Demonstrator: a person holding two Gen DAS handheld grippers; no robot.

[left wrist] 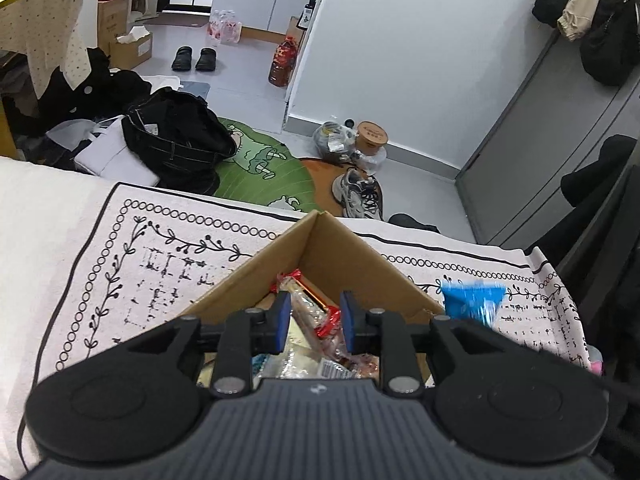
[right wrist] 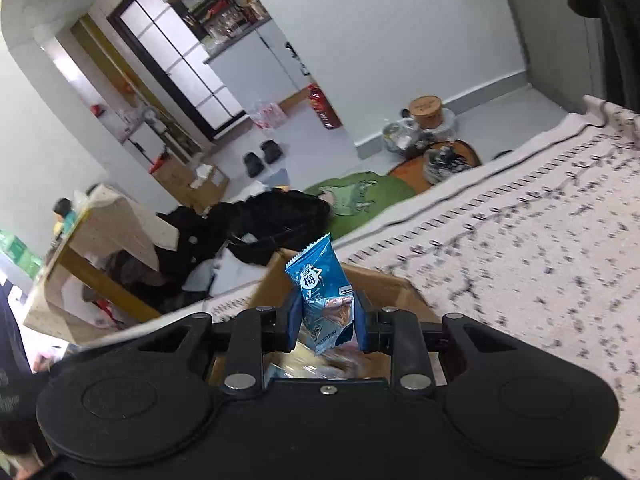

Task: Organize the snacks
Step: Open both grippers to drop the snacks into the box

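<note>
Snacks under inspection: my left gripper (left wrist: 314,322) hangs over the open cardboard box (left wrist: 352,256) with a clear sausage packet (left wrist: 310,310), red at both twisted ends, lying between its blue pads (left wrist: 283,322). The packet's long axis runs from the near side of the box toward its far corner, upper end tilted left. The jaws stand slightly apart; I cannot tell whether the pads press on the packet.

My right gripper (right wrist: 326,322) holds a blue snack packet (right wrist: 324,300) between its pads, standing nearly upright with its crimped top edge pointing up and leaning slightly right. The jaws sit close against its sides, so I read them as clamped on it. It hangs above the same box (right wrist: 384,286), where more wrappers lie loose.

The box rests on a white patterned cloth (left wrist: 132,264). On the floor beyond are a black bag (left wrist: 176,132), a green mat (left wrist: 264,168) and a sneaker (left wrist: 358,194). The box walls rise just ahead of both grippers.
</note>
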